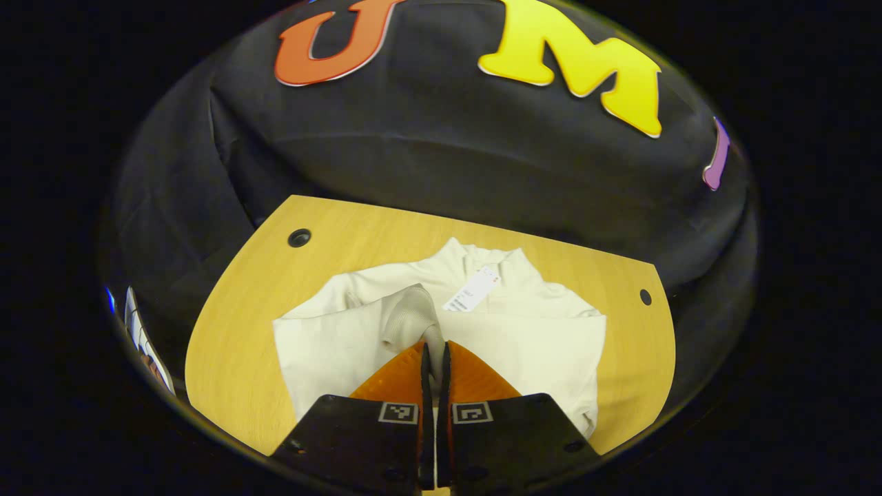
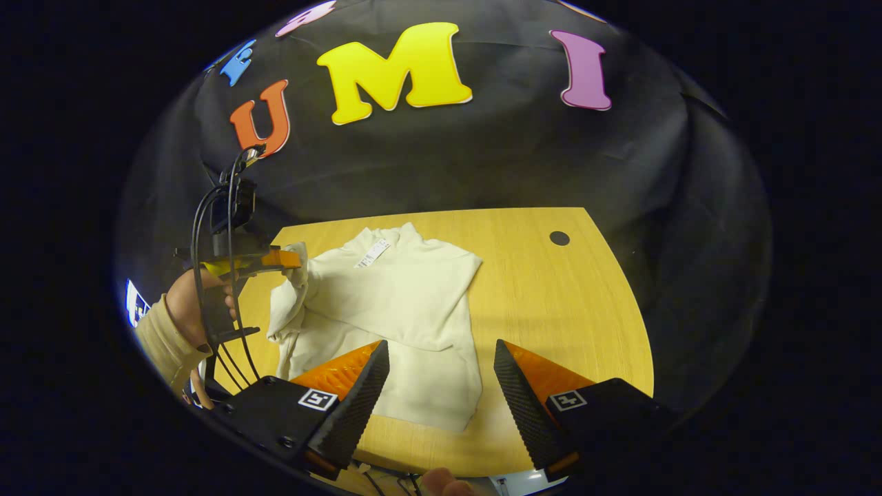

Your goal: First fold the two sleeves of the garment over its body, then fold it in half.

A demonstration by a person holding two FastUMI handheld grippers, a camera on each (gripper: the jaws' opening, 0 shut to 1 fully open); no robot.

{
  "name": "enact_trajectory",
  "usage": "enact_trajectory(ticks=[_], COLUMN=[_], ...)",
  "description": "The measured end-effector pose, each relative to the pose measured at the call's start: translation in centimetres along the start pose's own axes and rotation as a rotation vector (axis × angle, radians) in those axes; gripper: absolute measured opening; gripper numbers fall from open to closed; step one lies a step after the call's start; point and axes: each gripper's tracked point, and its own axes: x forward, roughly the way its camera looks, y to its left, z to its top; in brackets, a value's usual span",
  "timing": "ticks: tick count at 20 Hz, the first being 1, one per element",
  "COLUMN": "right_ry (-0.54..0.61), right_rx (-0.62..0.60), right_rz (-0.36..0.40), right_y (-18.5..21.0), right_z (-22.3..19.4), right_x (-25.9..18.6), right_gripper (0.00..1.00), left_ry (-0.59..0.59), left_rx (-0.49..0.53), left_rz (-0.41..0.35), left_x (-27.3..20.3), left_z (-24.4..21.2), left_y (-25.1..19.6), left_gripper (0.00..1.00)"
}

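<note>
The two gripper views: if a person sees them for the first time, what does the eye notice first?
First, the cream garment lying on the wooden table, with a white tag at its collar. Next, the left gripper, held up by a hand at the garment's left edge, is shut on a sleeve lifted off the table. The right gripper hovers open above the garment's near hem.

**Desk and what lies on it**

A light wooden desk [image 2: 551, 296] with rounded corners and a dark round hole [image 2: 559, 238] near each far corner. A cream garment [image 2: 406, 303] lies flat on it toward the left edge, collar and label [image 2: 372, 253] pointing to the far edge.
</note>
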Motion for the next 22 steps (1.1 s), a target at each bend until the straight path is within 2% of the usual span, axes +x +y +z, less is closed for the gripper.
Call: enact_trajectory(ticks=[3, 8, 12, 13, 14, 17, 19, 20, 22], right_ry=[-0.099, -0.265, -0.37, -0.41, -0.443, -0.467, -0.453, -0.453, -0.472], right_rx=[-0.01, -0.011, -0.013, -0.002, 0.007, 0.021, 0.019, 0.023, 0.025], right_rz=[-0.066, -0.094, -0.089, -0.08, -0.081, -0.096, -0.109, -0.114, -0.124], right_y=[-2.5, -4.4, -5.6, -5.7, -6.1, -7.5, -8.4, -8.9, -9.7], right_z=[1.7, 4.6, 5.7, 6.3, 6.7, 6.2, 5.6, 5.5, 5.8], right_x=[-0.9, -3.2, -5.1, -5.7, -6.2, -6.7, -6.7, -6.9, -7.4], right_gripper=[0.96, 0.94, 0.94, 0.96, 0.96, 0.95, 0.94, 0.96, 0.95], left_ry=[-0.004, 0.023, 0.052, 0.057, 0.053, 0.019, 0.023, 0.034, 0.013], left_rx=[0.08, 0.108, 0.156, 0.155, 0.156, 0.187, 0.176, 0.159, 0.147], left_rz=[-0.055, -0.131, -0.113, -0.117, -0.124, -0.14, -0.182, -0.211, -0.196], left_x=[1.3, 3.1, 4.6, 4.5, 4.6, 4.7, 4.9, 4.8, 4.3], left_z=[0.5, 0.1, 0.2, -5.3, -1.0, -1.0, -1.8, -2.5, -2.3], left_y=[-6.1, -14.6, -19.1, -19.4, -20.9, -23.5, -25.1, -26.0, -25.8], left_gripper=[0.04, 0.04, 0.06, 0.06, 0.06, 0.06, 0.07, 0.12, 0.25])
